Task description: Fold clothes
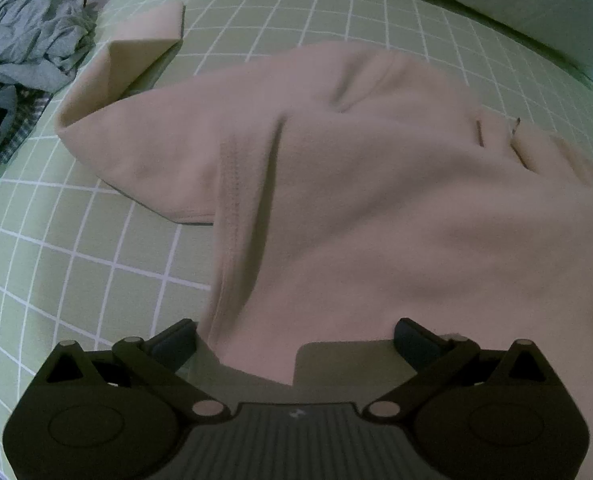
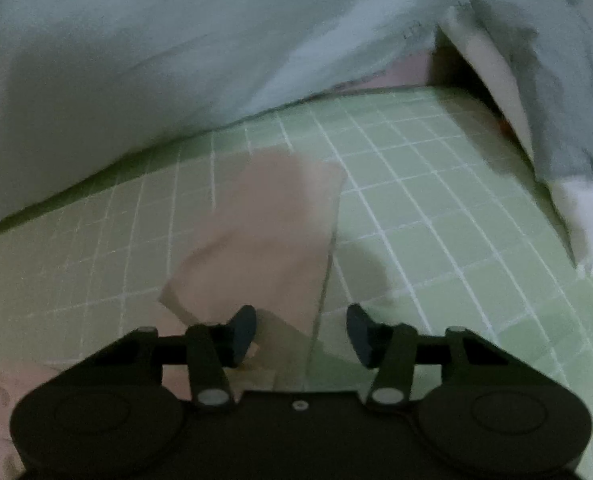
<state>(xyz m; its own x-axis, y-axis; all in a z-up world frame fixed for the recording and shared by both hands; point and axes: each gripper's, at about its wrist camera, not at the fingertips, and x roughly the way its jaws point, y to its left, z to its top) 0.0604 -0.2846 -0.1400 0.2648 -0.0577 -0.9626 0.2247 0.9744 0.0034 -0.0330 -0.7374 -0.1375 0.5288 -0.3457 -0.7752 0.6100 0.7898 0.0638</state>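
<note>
One garment is in work: a pale pink top (image 1: pixel 376 200) lying rumpled on the green gridded mat (image 1: pixel 76 260), with much of the folding still to do by the look of it. At far left a heap of grey clothes (image 1: pixel 28 40) waits unfolded off the mat's edge. Next, one pink sleeve (image 1: pixel 116 68) sticks out bent and doubled on itself, not yet laid in. The body of the top is creased, a deep furrow running down its middle, hem bunched toward the left gripper (image 1: pixel 294 340), whose fingers stand wide and released, cloth lying between but not pinched. Right wrist view: the other sleeve end (image 2: pixel 268 232) lies flat on the mat, and the right gripper (image 2: pixel 300 332) sits over its near edge, jaws partly apart, pads not visibly pressing the fabric. A pale blue-grey cloth (image 2: pixel 176 40) backs the mat. Judgement: early stage; sleeves need folding in, then the body.
</note>
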